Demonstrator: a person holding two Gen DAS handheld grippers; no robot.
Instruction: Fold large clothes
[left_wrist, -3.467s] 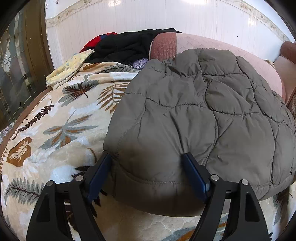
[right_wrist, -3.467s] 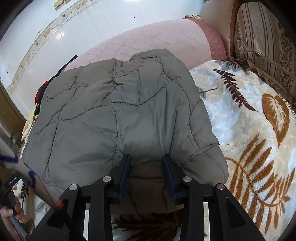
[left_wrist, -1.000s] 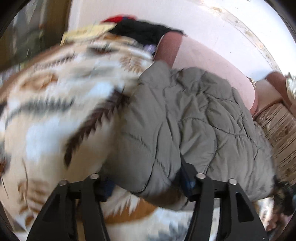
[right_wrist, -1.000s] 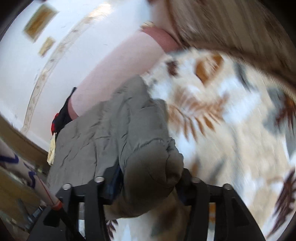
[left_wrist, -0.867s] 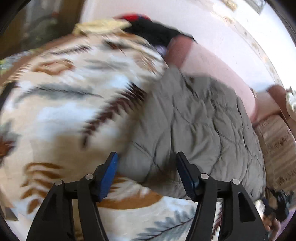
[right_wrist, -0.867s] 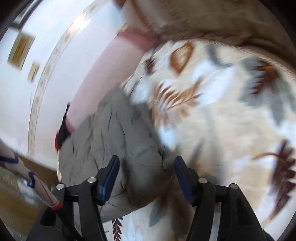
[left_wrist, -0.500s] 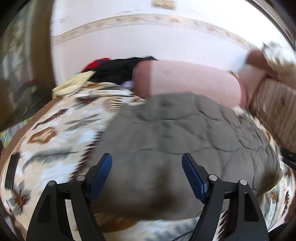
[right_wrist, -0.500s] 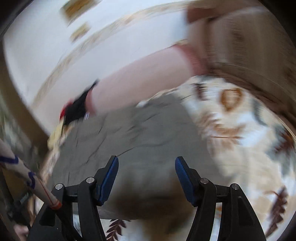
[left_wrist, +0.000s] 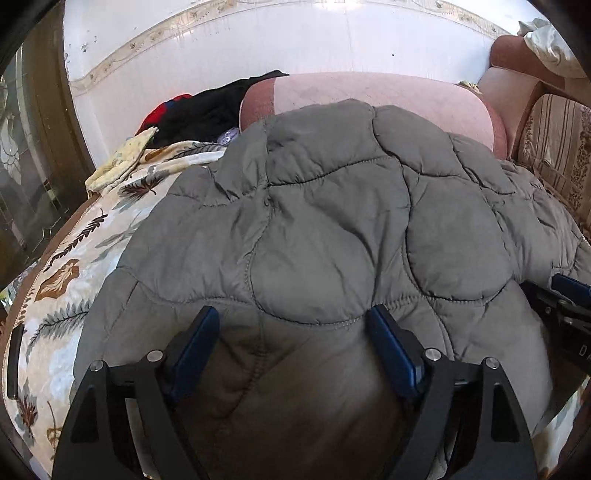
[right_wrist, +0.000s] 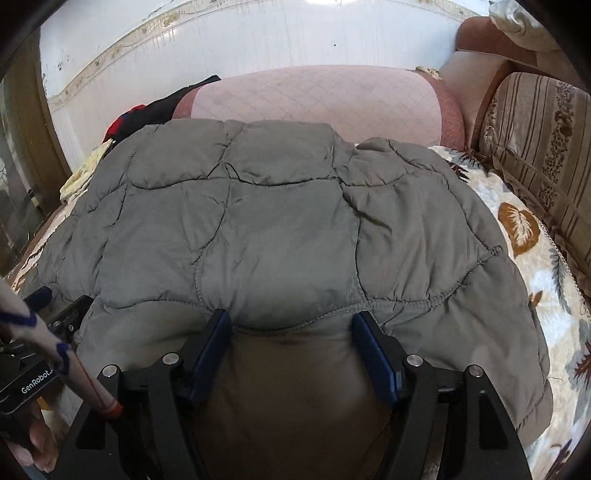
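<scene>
A grey quilted jacket (left_wrist: 332, 229) lies spread on a leaf-patterned blanket (left_wrist: 62, 280); it also fills the right wrist view (right_wrist: 280, 236). My left gripper (left_wrist: 291, 325) is open, its blue fingers wide apart at the jacket's near hem, which bulges between them. My right gripper (right_wrist: 291, 325) is open the same way at the near hem further right. The right gripper's tip (left_wrist: 569, 291) shows at the right edge of the left view. The left gripper's tip (right_wrist: 40, 295) shows at the left edge of the right view.
A pink bolster (left_wrist: 388, 96) lies behind the jacket against the white wall. Black and red clothes (left_wrist: 199, 110) and a yellow cloth (left_wrist: 125, 158) are piled at back left. A striped cushion (right_wrist: 535, 158) stands at right. A glass door (left_wrist: 22, 177) is at left.
Both grippers held jacket edges a second ago, then opened and swung back. Now both face the jacket squarely from its near hem, and the jacket lies flatter and wider.
</scene>
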